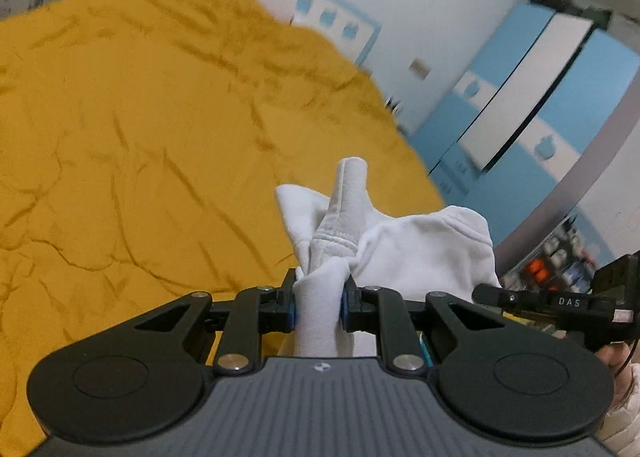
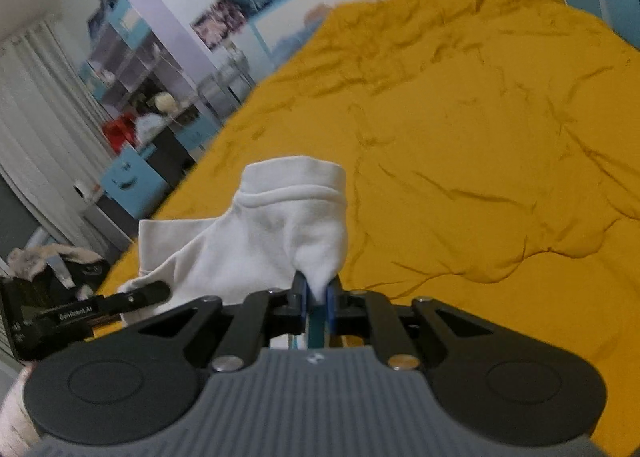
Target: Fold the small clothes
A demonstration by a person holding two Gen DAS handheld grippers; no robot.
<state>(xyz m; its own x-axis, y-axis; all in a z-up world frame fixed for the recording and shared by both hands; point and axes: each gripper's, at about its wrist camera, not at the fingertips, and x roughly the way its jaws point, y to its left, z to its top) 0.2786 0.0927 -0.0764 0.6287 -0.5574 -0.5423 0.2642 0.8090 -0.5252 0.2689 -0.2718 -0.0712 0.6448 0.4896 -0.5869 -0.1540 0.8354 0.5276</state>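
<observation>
A small white garment [image 1: 420, 245] hangs between my two grippers above a yellow bedspread [image 1: 140, 137]. My left gripper [image 1: 319, 299] is shut on a bunched edge of it, with a strip of hem sticking up past the jaws. My right gripper [image 2: 316, 295] is shut on another pinched corner of the white garment [image 2: 272, 233], whose hemmed edge stands up in front of the jaws. The right gripper [image 1: 560, 305] shows at the right edge of the left wrist view. The left gripper [image 2: 80, 313] shows at the left edge of the right wrist view.
The wrinkled yellow bedspread [image 2: 480, 137] covers the bed. Blue and white cabinets [image 1: 520, 97] stand beyond its right side. Shelves with clutter [image 2: 132, 77] and a white curtain [image 2: 36, 129] stand along its left side. Clothes lie piled on the floor [image 2: 48, 261].
</observation>
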